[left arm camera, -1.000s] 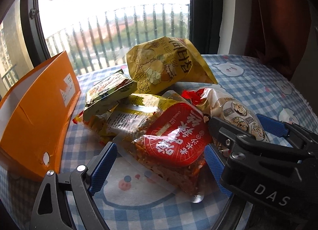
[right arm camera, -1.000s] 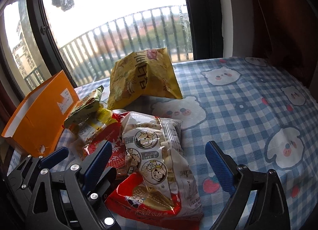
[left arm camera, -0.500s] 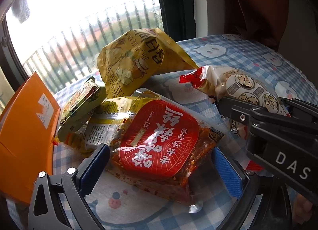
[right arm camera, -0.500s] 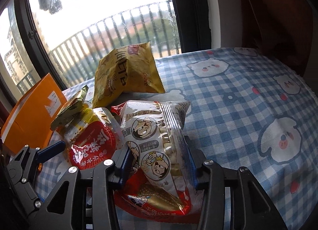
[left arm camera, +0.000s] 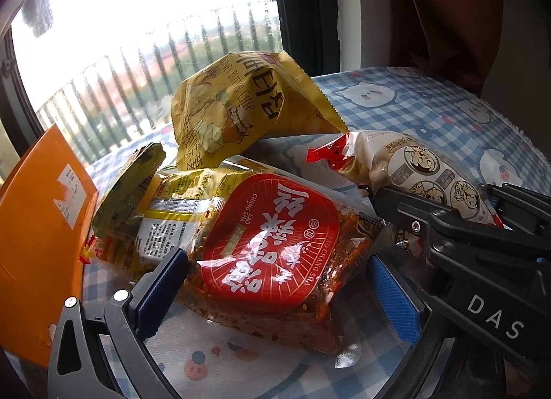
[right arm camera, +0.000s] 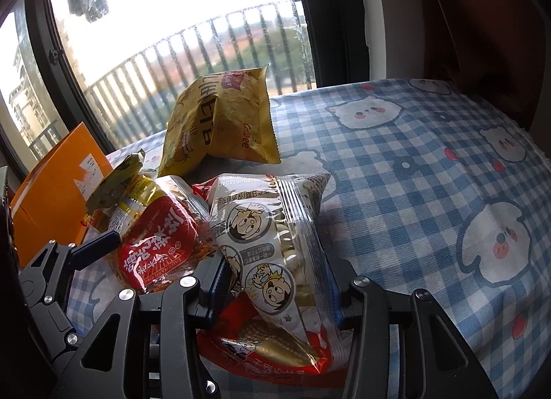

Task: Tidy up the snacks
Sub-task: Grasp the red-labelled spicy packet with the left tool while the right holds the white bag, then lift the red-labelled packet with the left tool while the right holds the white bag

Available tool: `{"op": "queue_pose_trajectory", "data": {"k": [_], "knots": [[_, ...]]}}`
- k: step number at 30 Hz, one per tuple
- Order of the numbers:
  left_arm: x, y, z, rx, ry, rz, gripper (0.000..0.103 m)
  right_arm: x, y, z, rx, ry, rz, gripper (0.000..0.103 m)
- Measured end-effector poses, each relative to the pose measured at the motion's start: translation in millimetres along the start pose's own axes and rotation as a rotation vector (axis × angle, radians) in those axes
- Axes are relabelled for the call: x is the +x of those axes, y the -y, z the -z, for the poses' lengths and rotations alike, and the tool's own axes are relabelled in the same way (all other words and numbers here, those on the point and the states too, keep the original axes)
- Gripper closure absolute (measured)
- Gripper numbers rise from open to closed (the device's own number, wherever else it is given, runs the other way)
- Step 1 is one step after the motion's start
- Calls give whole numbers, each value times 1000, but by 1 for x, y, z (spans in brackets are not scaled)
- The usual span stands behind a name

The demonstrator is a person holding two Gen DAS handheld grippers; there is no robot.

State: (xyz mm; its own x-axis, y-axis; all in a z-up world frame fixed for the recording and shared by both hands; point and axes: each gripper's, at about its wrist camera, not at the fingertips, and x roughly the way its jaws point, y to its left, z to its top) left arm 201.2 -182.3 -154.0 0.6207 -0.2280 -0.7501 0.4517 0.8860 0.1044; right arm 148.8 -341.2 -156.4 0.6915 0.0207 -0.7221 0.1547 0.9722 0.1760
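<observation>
Right gripper [right arm camera: 279,282] has just closed: a second ago its jaws stood wide around the white cartoon snack bag [right arm camera: 272,244], now both pads pinch that bag across its middle. Grasp looks made; bag not visibly raised, its red lower end sits low in the right wrist view. My read: pick of the first item is done, lift and transfer come next.

Left gripper [left arm camera: 275,292] has just been opening and now stands released, fully spread either side of the red chili pack [left arm camera: 275,244]. Blue pads [left arm camera: 162,292] clear of the wrapper, no contact. Probably lined up as the second pick.

Beyond that, on the checked bench [right arm camera: 413,175]: a clear yellow-labelled pack [left arm camera: 179,213] partly under the red one, a small green packet [left arm camera: 127,189] leaning on top of it, then the yellow chip bag [left arm camera: 241,113] propped up nearest the window.

Container: orange box [left arm camera: 38,227] at the left edge, beside the pile. Only its outer wall and label show; inside is hidden, so cannot tell if anything is in it. Likely the drop target, judging by the task.
</observation>
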Motion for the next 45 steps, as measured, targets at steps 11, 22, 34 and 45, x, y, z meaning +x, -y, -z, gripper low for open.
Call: {"op": "queue_pose_trajectory", "data": {"k": [11, 22, 34, 45], "knots": [[-10, -1, 10, -20, -11, -39, 27, -1, -4, 3, -4, 0, -6, 54], [-34, -5, 27, -61, -29, 34, 59, -12, -24, 18, -37, -14, -30, 54], [-59, -21, 59, -132, -51, 5, 59, -30, -62, 49, -116, -45, -83, 54], [-74, -36, 79, -242, -69, -8, 27, -43, -87, 61, -158, -62, -124, 54]]}}
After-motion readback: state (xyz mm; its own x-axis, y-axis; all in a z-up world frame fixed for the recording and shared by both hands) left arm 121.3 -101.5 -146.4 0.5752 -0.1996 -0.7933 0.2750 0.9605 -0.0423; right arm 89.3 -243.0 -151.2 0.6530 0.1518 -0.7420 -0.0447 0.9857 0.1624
